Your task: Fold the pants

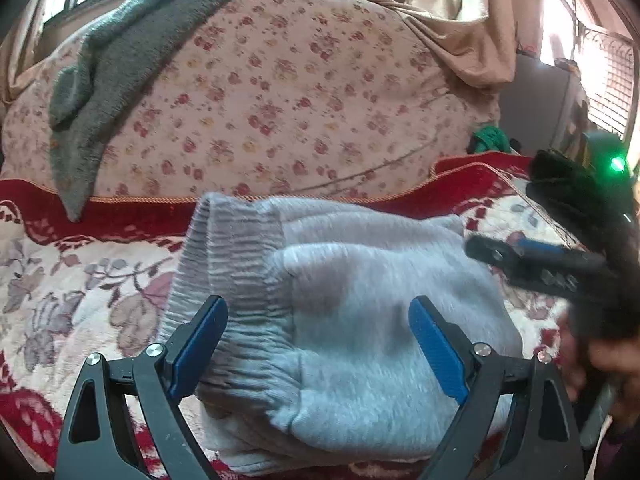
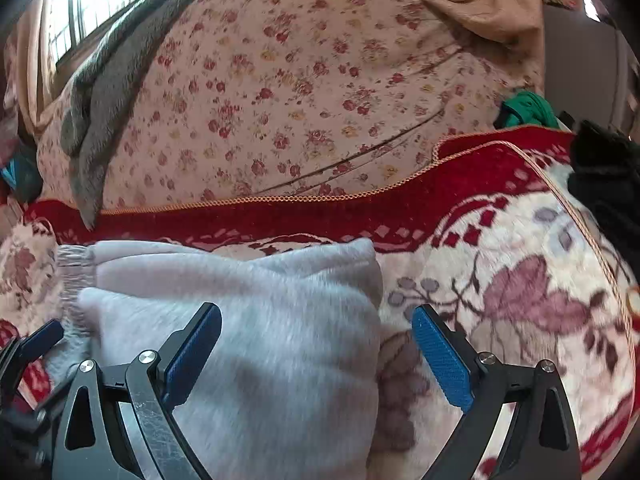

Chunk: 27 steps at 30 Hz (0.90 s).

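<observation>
The grey sweatpants lie folded into a thick bundle on the red and cream floral blanket, ribbed waistband to the left. My left gripper is open, its blue pads on either side of the bundle just above it, holding nothing. My right gripper is open over the bundle's right edge, with the blanket under its right finger. The right gripper also shows in the left wrist view at the right, blurred. The left gripper's tip shows at the left edge of the right wrist view.
A floral-covered cushion or mattress stands behind the blanket, with a grey towel draped over its left side. A green cloth lies at the back right. A black object sits at the right edge. Tan curtains hang behind.
</observation>
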Each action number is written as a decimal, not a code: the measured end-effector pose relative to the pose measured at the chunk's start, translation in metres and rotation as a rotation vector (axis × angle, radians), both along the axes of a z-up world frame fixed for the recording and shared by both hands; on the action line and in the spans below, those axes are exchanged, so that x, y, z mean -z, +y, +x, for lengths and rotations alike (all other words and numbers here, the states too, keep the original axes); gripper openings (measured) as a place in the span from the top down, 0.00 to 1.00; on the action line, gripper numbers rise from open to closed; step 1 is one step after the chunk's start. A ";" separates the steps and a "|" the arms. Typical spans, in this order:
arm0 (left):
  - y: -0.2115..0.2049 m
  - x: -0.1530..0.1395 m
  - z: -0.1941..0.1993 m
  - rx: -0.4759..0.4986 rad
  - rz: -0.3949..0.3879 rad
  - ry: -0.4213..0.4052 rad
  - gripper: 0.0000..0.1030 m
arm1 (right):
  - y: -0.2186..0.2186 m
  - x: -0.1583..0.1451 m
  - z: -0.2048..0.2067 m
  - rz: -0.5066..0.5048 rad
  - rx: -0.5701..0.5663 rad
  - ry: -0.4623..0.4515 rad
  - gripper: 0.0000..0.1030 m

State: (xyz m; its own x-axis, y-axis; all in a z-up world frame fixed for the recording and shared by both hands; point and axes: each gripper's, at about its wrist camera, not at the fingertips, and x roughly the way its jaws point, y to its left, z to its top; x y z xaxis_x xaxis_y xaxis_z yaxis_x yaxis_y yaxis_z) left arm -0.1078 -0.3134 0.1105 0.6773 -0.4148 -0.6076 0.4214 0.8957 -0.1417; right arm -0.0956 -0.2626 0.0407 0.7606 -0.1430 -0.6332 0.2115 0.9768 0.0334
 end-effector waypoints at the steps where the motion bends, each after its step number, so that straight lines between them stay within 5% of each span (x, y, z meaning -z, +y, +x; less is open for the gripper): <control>1: 0.000 -0.002 0.000 -0.006 -0.001 -0.004 0.11 | 0.000 -0.001 -0.005 0.006 0.004 -0.003 0.04; 27: 0.001 -0.049 -0.021 -0.113 0.037 -0.135 0.08 | 0.032 -0.011 -0.068 0.020 -0.020 -0.050 0.04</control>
